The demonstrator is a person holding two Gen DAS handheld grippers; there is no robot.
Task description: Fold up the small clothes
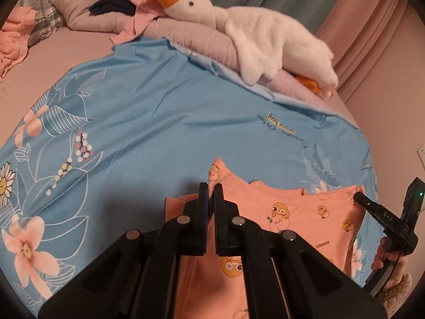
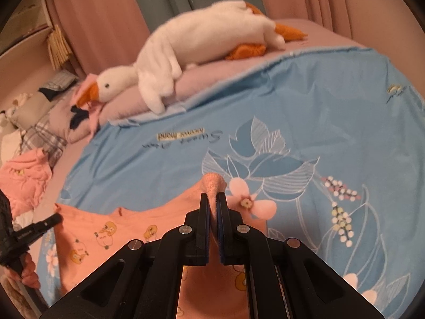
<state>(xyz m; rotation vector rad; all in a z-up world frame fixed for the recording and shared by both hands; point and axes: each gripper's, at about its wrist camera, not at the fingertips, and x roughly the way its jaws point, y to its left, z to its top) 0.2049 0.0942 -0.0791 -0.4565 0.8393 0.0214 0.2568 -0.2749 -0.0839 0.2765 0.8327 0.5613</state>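
Left hand-held gripper [image 1: 211,194]: jaws closed tight on one corner of a small peach garment [image 1: 305,212] with a cartoon duck print; a tuft of cloth sticks up beyond the fingertips.

Right hand-held gripper [image 2: 212,202]: jaws likewise closed, pinching the other corner of the same garment, a ribbed edge bunched above the tips.

The garment hangs stretched between the two hand-held grippers and drapes down beneath them, over a blue floral sheet [image 1: 159,111] spread on the bed.

Beyond both hand-held grippers, at the far edge of the sheet, a white plush goose [image 1: 252,32] lies on a rolled mauve blanket [image 1: 191,34].

Farther off to the left, more peach clothes [image 2: 24,180] lie crumpled near a plaid pillow [image 1: 42,8].

A person's fingers show on each handle at the frame edges.
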